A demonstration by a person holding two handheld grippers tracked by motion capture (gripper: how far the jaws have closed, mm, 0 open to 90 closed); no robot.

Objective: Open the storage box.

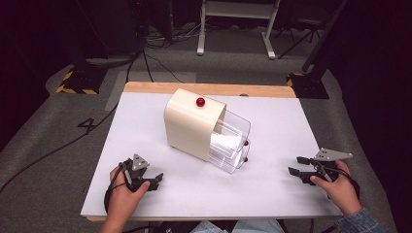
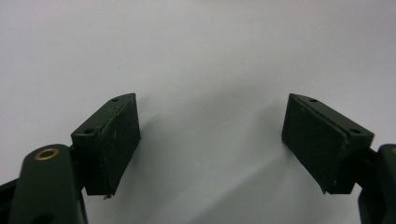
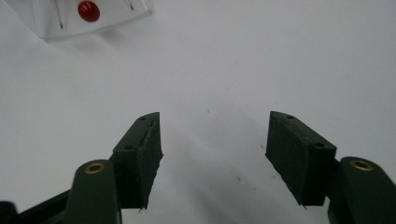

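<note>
A cream drawer cabinet [image 1: 192, 125] with a red knob [image 1: 200, 102] on top stands at the middle of the white table [image 1: 272, 189]. Clear drawers [image 1: 232, 141] with small red knobs [image 1: 246, 143] stick out of it toward the right; one holds something white. My left gripper [image 1: 158, 180] rests open on the table at the front left, nothing between its jaws. My right gripper [image 1: 294, 165] lies open at the front right, pointing left toward the drawers. The right gripper view has a drawer corner with a red knob [image 3: 88, 10] at its top left, and its gripper [image 3: 212, 135] open.
A wooden strip [image 1: 209, 88] runs along the table's far edge. Beyond it are grey carpet, black cables [image 1: 145, 58], a white frame's legs [image 1: 235, 26] and stands with yellow-black tape [image 1: 75, 82]. Bare white surface lies between both grippers and in front of the cabinet.
</note>
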